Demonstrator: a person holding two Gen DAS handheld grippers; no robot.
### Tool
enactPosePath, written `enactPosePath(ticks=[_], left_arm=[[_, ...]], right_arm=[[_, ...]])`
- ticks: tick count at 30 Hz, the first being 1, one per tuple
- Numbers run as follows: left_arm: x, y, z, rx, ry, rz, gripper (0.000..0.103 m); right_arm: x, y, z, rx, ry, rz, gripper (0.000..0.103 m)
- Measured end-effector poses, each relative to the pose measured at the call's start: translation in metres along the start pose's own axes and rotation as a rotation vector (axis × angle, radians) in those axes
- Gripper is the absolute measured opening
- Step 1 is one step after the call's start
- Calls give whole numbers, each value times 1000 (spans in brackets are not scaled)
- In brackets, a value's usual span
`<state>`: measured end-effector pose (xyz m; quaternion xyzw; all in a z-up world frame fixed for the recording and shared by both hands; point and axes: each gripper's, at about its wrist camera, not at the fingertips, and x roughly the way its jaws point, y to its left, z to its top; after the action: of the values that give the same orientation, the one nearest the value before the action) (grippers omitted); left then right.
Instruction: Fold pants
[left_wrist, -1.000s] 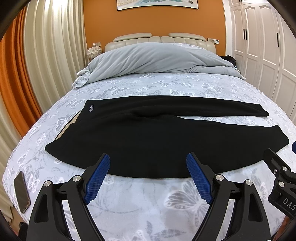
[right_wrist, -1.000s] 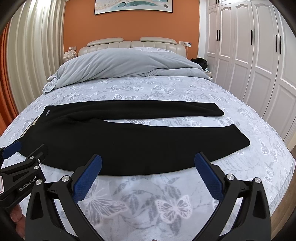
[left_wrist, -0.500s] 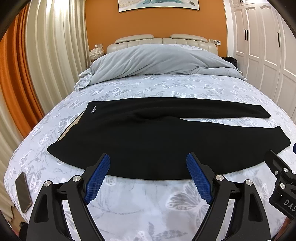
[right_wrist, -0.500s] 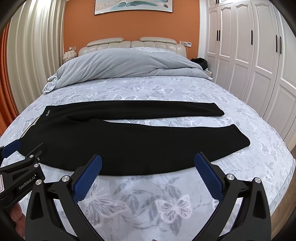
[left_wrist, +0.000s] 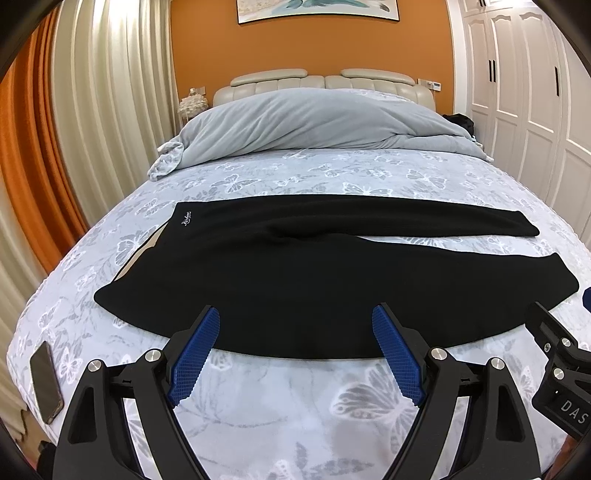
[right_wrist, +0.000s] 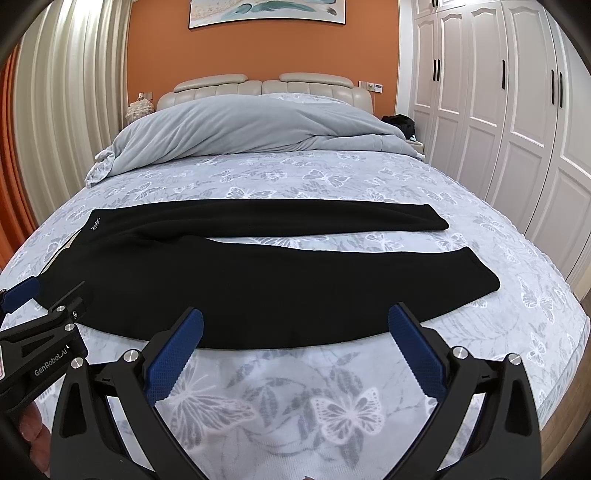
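The black pants (left_wrist: 295, 280) lie flat across the bed (left_wrist: 332, 177), with the waist on the left and the two legs pointing right. The legs are a little apart, and the flowery sheet shows between them. Nothing is folded yet.

In the last second, very little has changed. The left gripper (left_wrist: 295, 343) has lifted or pulled back a tiny bit, so the pants sit a bit lower in the left wrist view than before. The right gripper (right_wrist: 295, 339) has not moved at all. The pants have not moved either.

The jaws of both grippers are wide, with nothing in them. They hang just in front of the near edge of the pants and do not touch the cloth.

So the folding probably has not started. A dark phone (left_wrist: 46, 380) lies near the left corner of the bed, well away from the pants.
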<state>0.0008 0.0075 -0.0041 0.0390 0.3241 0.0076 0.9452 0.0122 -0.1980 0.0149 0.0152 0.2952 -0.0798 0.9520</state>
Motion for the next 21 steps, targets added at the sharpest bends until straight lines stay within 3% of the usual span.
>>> enactPosePath(ticks=[10,16,21], left_arm=[[0,5,3,-13,11,-19,86],[2,38,19,-138,17,-99,90],[16,54,27,-144,57,-41,90]], right_arm=[[1,0,0,-7,5,7,98],[10,-24,8,51,26,-4,98],[26,-45,22,55,99,19,98]])
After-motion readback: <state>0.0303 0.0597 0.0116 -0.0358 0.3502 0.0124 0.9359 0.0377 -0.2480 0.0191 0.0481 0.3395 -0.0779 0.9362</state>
